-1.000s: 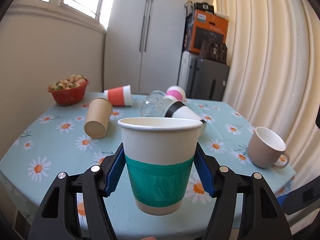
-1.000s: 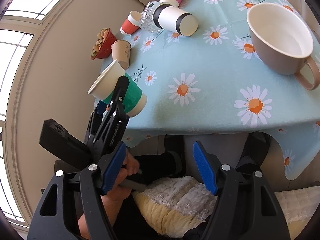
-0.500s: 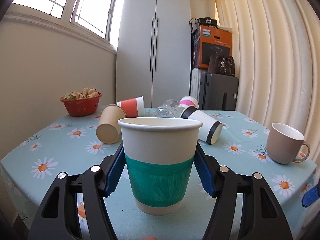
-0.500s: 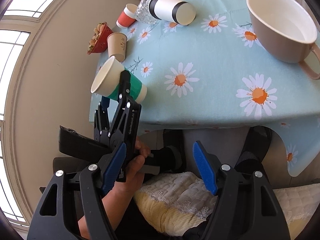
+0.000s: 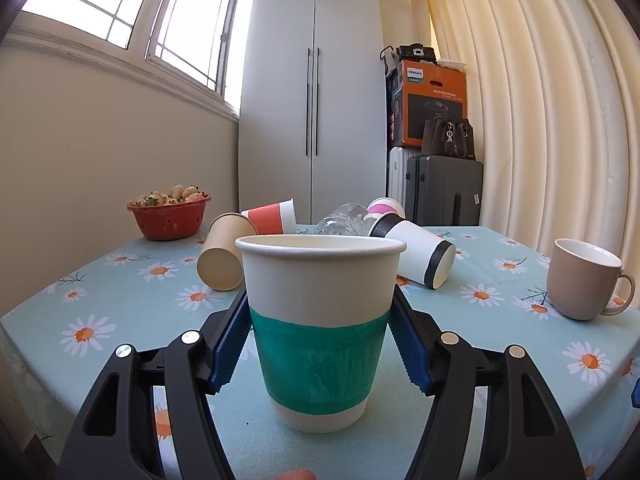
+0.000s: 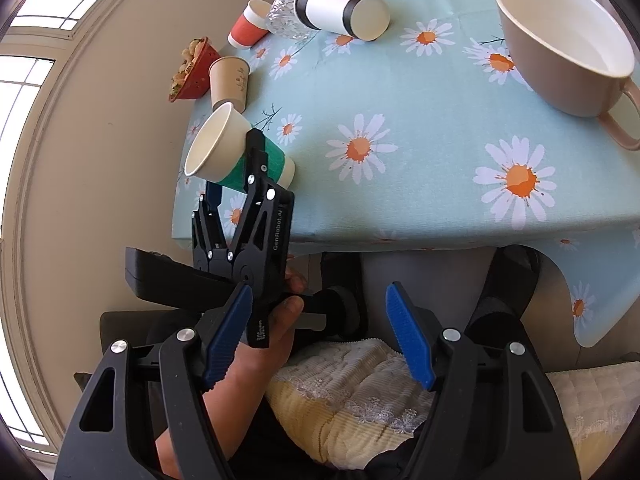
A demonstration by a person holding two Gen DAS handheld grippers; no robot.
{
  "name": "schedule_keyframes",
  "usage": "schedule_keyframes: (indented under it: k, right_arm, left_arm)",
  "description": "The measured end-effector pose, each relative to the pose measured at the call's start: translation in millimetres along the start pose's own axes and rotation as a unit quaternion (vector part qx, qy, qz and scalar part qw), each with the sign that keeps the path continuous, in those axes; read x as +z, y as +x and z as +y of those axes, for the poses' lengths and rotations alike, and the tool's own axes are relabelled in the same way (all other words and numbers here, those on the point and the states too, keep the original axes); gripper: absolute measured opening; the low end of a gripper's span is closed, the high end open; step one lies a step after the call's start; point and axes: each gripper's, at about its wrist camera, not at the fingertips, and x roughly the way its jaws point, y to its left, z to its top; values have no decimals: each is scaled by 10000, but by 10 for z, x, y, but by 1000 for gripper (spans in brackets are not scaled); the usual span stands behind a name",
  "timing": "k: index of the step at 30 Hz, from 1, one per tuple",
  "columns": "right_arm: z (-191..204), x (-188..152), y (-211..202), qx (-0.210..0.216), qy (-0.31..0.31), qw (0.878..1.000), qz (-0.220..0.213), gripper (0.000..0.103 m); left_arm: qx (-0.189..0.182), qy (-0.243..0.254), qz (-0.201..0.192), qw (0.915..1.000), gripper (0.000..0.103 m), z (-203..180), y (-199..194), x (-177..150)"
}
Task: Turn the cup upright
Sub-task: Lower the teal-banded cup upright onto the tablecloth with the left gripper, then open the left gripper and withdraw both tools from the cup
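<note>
A white paper cup with a green band [image 5: 320,332] stands upright, its base on or just above the daisy tablecloth [image 5: 120,304] near the front edge. My left gripper [image 5: 320,344] has its blue pads against both sides of the cup. The right wrist view shows the same cup [image 6: 236,152] in the left gripper [image 6: 240,168] at the table's near left corner. My right gripper [image 6: 320,336] is open and empty, held off the table above the person's lap.
Lying on their sides: a tan paper cup [image 5: 222,254], an orange one [image 5: 272,216], a black-banded white one [image 5: 416,252], a pink one [image 5: 386,206] and a clear glass [image 5: 344,220]. A beige mug [image 5: 580,284] stands upright right. A red fruit bowl [image 5: 170,216] sits back left.
The left gripper has lowered the green-banded cup from above the table edge down to the tablecloth, levelling it upright. The right gripper has stayed open and hardly moved.
</note>
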Motion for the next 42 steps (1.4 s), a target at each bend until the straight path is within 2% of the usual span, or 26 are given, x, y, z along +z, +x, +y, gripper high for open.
schedule_keyframes:
  k: [14,16,24,28,31,42]
  right_arm:
    - [22,-46,-21,-32,-4,10000,1,69]
    - [29,-59,-40,-42,-9,10000,-14,69]
    - [99,-166,-144,-80,-62,9999,-107,69]
    - [175,-242,-212,-68,-120,9997,-179,69]
    - [244,-318,-273,-66,-175,9995,-245,69]
    - [385,-653,-527,-67,-238,9982,-549,69]
  left_arm:
    - [-172,-164,163,9996,66,59,21,-3]
    - [-189,-192,145,9995,73,58,7,9]
    - [-184,-225,120,9995,75,101,-63,81]
    - [-177,-262,88,9995,80,140,-150,129]
    - [-233,-306,71,9992,87,167,-249,182]
    - [-455,-362,-57,9983,91,185,-597,362]
